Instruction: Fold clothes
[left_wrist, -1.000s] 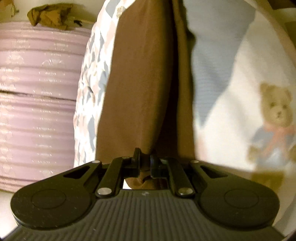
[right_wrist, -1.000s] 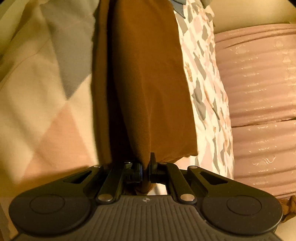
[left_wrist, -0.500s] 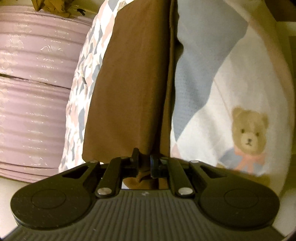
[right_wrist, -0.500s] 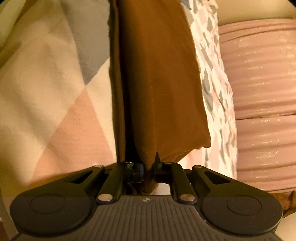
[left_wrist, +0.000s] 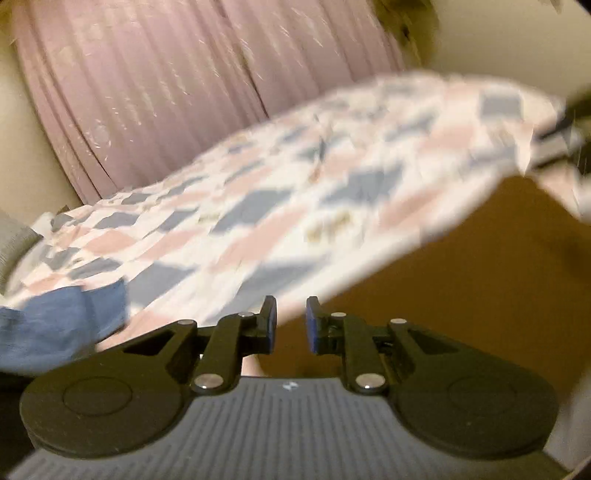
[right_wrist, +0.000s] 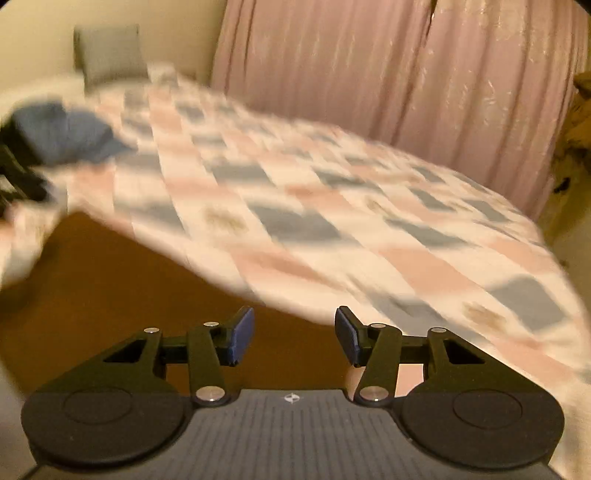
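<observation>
The brown garment (left_wrist: 480, 280) lies flat on the patterned bedspread (left_wrist: 295, 199), filling the right of the left wrist view. My left gripper (left_wrist: 291, 325) is open at the garment's left near edge, nothing between its blue pads. In the right wrist view the same brown garment (right_wrist: 110, 295) spreads over the lower left. My right gripper (right_wrist: 294, 338) stands open wide over its right near part and holds nothing. Both views are blurred by motion.
A blue garment (right_wrist: 66, 136) lies bunched on the bedspread (right_wrist: 332, 206), also seen as a blue garment (left_wrist: 55, 325) at the left. A pink curtain (right_wrist: 388, 74) hangs behind the bed. A grey pillow (right_wrist: 107, 51) sits at the head.
Both grippers were shut on the folded brown garment; now both are open and it lies on the bed. Both views have swung round to look across the bedspread.
</observation>
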